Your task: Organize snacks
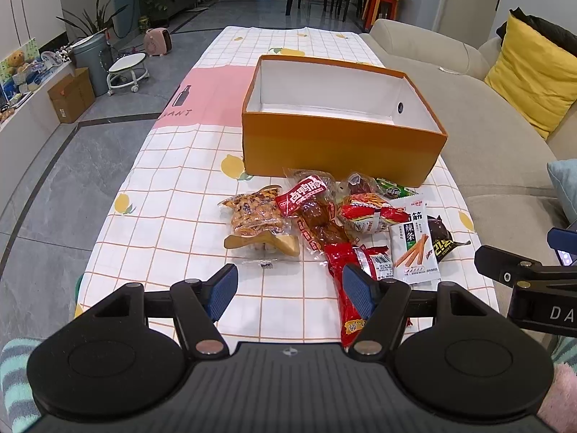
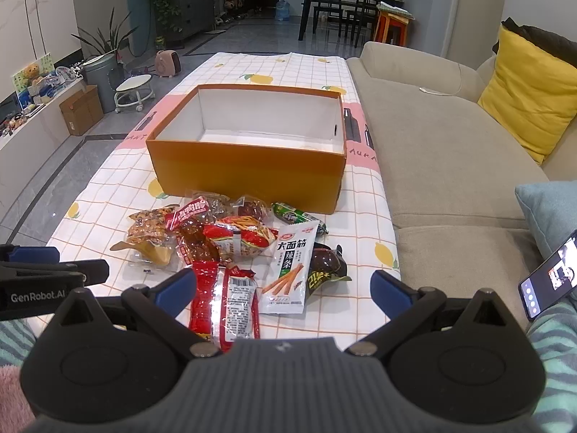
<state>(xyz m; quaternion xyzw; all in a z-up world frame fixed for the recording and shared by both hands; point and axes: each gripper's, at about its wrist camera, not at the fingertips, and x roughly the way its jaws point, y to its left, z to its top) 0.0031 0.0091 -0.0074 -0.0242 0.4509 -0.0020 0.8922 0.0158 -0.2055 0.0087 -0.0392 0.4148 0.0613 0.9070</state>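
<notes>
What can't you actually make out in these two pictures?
- Near part of the orange cardboard box's floor: hidden by its front wall, both views.
- Lower end of the long red snack packet: behind the left claw, left view.
- Phone screen: too small, cut by the edge, right view.
- Small print on the white snack packet: too small.

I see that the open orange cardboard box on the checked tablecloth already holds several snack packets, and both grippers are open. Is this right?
Not quite. The orange cardboard box holds nothing: the right wrist view shows only its bare white inside. The snack packets all lie on the checked tablecloth before it. The left gripper and right gripper are open.
</notes>
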